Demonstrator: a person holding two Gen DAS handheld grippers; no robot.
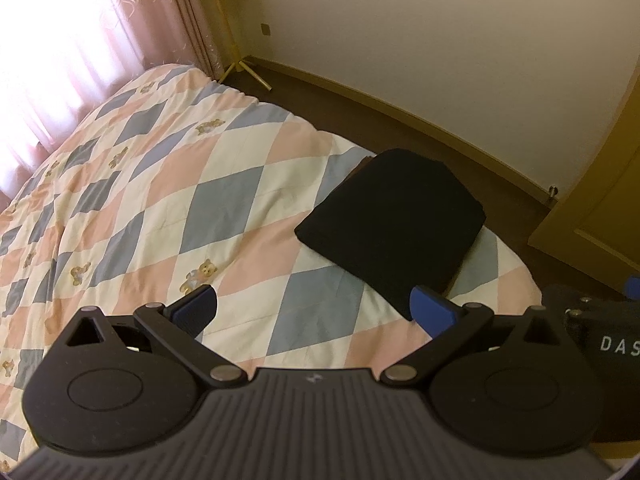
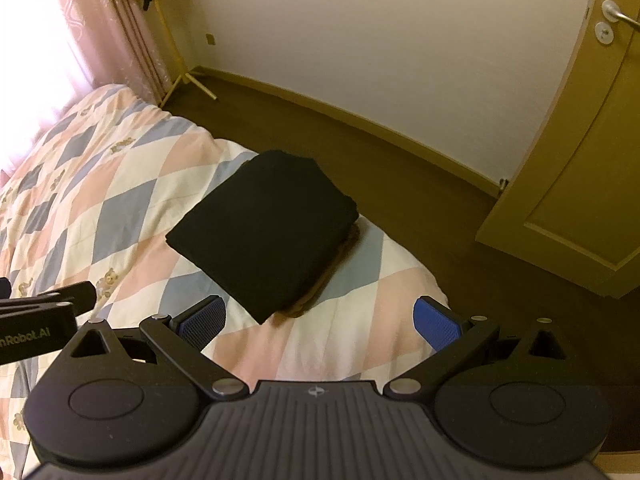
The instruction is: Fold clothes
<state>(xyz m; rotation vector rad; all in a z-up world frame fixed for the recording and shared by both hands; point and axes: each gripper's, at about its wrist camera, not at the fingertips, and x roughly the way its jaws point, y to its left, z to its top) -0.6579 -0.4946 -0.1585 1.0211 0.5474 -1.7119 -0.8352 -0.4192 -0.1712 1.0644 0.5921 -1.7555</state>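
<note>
Both tools — left tool (image 1: 314, 312), right tool (image 2: 318, 316) — hang wide open, empty; leave the folded black garment (image 2: 266, 228) squared on the bed (image 2: 132, 216).

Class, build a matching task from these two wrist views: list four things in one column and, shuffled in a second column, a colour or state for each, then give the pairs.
Things:
1. folded cloth garment
2. diamond-patterned quilt
3. wooden door
4. right gripper

Descriptions:
A. yellowish-brown
B. open, holding nothing
C. black
D. pink, blue and cream

Pairs: 1-C, 2-D, 3-A, 4-B
</note>
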